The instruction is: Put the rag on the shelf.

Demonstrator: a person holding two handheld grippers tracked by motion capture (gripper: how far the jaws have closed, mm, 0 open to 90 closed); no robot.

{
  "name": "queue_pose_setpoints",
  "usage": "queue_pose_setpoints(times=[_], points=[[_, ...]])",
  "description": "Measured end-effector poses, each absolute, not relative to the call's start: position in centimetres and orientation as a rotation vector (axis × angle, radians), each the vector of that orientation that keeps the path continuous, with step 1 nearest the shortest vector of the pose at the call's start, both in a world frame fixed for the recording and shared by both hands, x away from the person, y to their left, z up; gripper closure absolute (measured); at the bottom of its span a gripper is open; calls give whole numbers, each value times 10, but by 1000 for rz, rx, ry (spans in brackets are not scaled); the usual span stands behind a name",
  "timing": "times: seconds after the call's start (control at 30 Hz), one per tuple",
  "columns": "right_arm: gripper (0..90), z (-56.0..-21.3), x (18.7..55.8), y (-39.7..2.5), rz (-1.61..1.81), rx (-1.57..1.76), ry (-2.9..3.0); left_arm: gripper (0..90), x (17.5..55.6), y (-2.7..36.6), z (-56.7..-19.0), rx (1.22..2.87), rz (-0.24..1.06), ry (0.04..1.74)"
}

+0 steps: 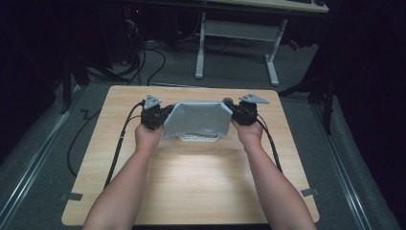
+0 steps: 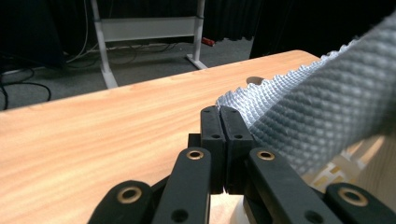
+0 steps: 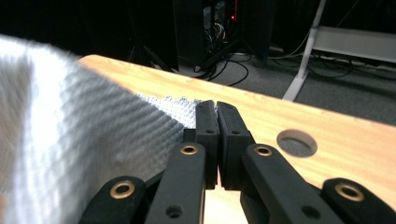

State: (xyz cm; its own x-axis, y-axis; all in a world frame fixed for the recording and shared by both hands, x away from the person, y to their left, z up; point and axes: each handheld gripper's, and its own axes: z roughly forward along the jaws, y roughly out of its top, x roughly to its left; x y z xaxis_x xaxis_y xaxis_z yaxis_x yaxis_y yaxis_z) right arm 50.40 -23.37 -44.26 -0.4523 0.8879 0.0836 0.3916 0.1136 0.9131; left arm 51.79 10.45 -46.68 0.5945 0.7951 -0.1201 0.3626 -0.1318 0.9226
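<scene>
We see a pale grey cloth [image 1: 198,119] with a fine waffle weave and a zigzag edge, centre of the high view. Both grippers, left gripper [image 1: 154,115] and right gripper [image 1: 244,112], are black with brass-coloured rivets. The table [image 1: 191,191] is light wood with orange grain. At the upper middle stands a white desk frame [image 1: 237,33] on grey carpet [image 1: 172,67].

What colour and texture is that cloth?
Light grey cloth with a waffle weave, clearest in the left gripper view.

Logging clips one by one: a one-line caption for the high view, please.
Both grippers, left and right, hold a grey cloth stretched between them above the table.
</scene>
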Motion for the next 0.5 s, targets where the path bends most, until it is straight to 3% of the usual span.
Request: queue_pose_setpoints(times=[0.5], points=[[881,-466,494,-234,1312,1272,1923,889,507,109,-486,1727,443,976]])
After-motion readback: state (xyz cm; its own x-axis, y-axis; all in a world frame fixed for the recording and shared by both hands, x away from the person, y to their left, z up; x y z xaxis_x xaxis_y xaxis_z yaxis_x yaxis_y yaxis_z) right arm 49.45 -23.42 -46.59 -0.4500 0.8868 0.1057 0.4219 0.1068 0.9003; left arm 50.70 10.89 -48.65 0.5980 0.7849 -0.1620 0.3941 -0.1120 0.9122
